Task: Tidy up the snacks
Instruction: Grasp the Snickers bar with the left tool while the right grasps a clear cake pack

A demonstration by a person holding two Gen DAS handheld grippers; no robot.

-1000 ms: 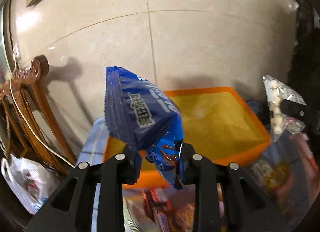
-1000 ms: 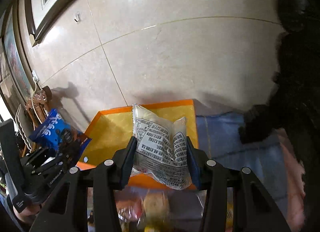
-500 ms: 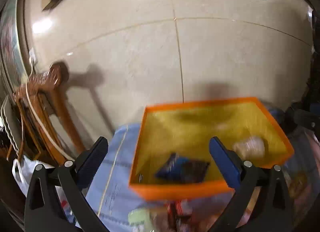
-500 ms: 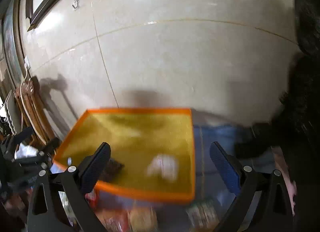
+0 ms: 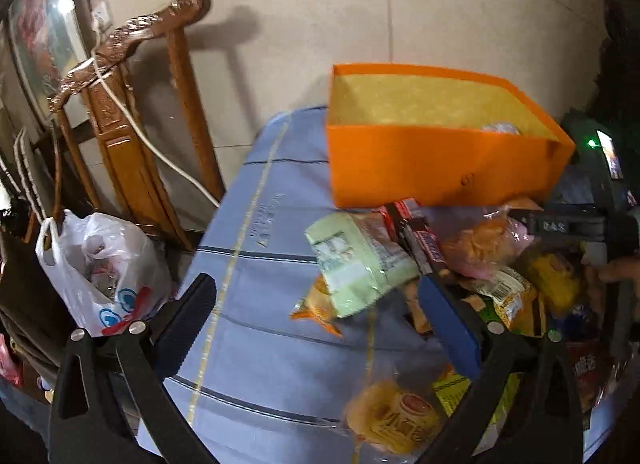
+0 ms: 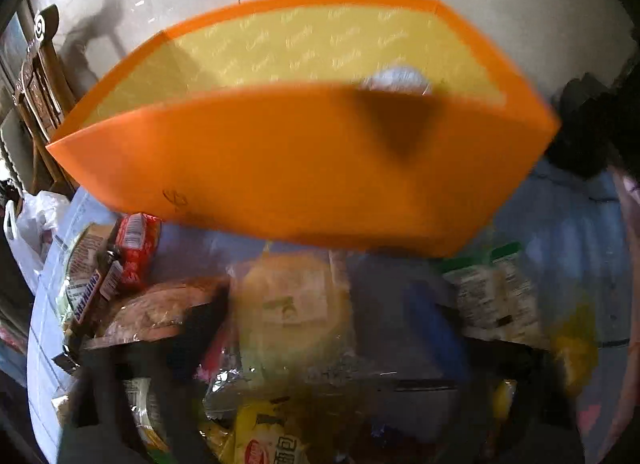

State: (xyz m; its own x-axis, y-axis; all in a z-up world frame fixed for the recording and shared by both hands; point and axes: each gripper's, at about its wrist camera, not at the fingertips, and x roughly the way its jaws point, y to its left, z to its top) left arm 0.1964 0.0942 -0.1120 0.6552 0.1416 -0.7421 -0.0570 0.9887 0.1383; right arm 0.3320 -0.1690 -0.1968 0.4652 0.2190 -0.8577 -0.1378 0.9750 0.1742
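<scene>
An orange box [image 5: 432, 167] with a yellow inside stands at the back of the blue striped cloth [image 5: 256, 264]; it fills the right wrist view [image 6: 304, 171]. A clear packet [image 6: 396, 79] peeks over its rim. A pile of snack packets lies in front of it: a pale green pack [image 5: 352, 264], a Snickers bar [image 6: 90, 288], a red packet [image 6: 134, 244] and a round pastry [image 6: 292, 304]. My left gripper [image 5: 320, 324] is open and empty above the cloth and the pile. My right gripper [image 6: 328, 328] is open, blurred, low over the pile.
A carved wooden chair [image 5: 132, 103] stands at the left against the tiled wall, with a white cord over it. A white plastic bag [image 5: 100, 264] hangs below it. The right gripper's body [image 5: 576, 223] shows at the right of the left wrist view.
Both grippers let go of their packets into the orange box, then dropped back and down toward the snack pile. The box now shows from its front side.
</scene>
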